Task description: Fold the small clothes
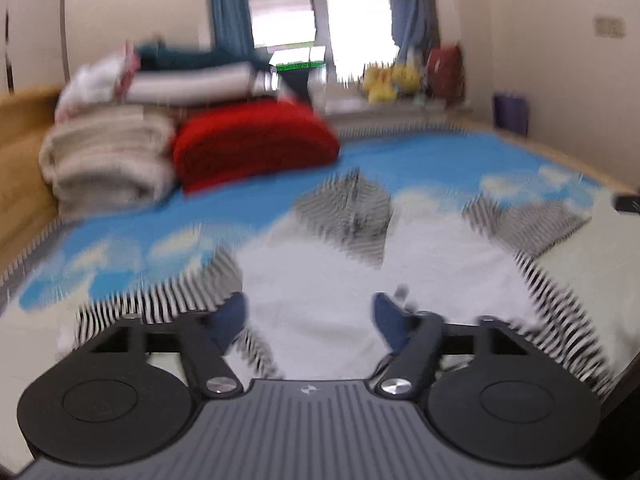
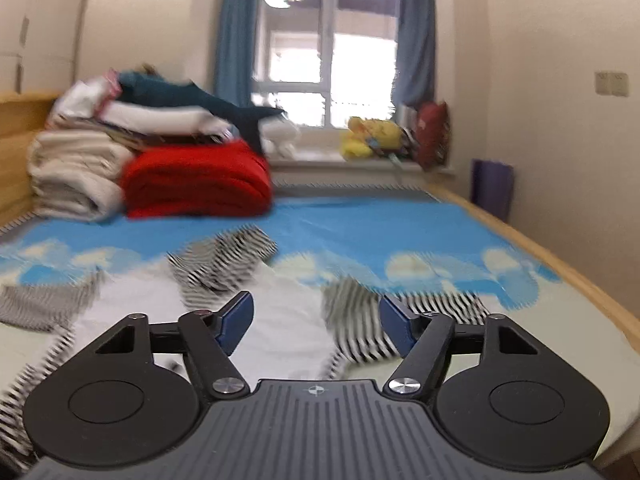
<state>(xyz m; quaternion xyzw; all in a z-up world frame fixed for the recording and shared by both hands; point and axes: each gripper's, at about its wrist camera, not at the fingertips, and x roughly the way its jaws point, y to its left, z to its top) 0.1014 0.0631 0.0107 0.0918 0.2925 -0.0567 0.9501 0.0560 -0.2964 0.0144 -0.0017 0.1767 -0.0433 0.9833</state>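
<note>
A small white garment with black-and-white striped sleeves lies spread on the blue cloud-print bedsheet. My left gripper hovers low over its white body, the blue pads wide apart, with cloth showing under the gap but not pinched. In the right wrist view the same garment lies under my right gripper. That gripper's jaws are also apart, and a striped sleeve lies just inside the right pad. Both views are blurred.
Folded beige blankets and a red one are stacked at the far left of the bed by the wooden headboard. Yellow plush toys sit on the window sill. The wooden bed edge runs along the right.
</note>
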